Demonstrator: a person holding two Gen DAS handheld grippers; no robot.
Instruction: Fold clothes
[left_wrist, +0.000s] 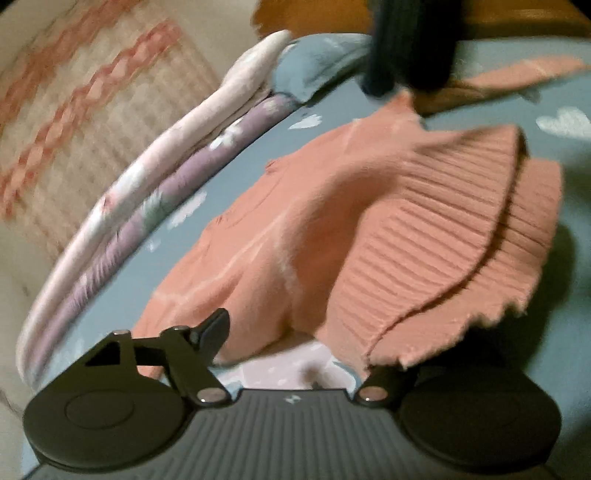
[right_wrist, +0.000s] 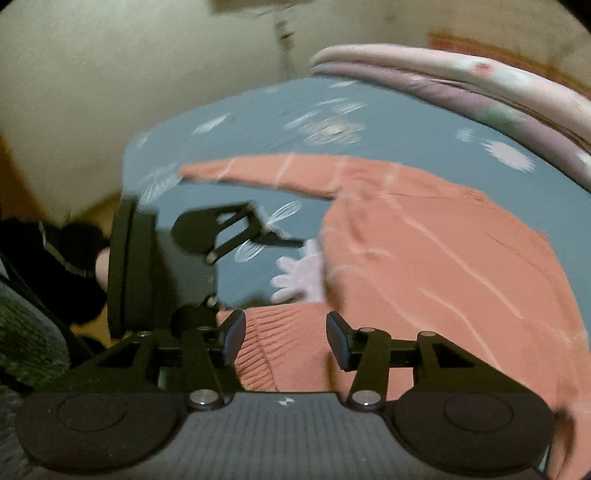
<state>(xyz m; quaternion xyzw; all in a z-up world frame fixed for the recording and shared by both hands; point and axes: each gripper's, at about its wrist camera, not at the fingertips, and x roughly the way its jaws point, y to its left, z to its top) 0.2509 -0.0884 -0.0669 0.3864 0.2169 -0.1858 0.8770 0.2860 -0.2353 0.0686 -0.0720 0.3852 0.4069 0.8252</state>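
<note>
Ribbed salmon knit sweater (left_wrist: 424, 229), rumpled on daisy-print blue bedsheet (right_wrist: 258, 107).

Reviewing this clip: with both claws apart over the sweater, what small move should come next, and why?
Probably lower the right claw and close on the ribbed hem beneath it: the salmon-pink knitted sweater lies unfolded on the blue floral bedsheet, one sleeve stretched out, and nothing is gripped.
</note>
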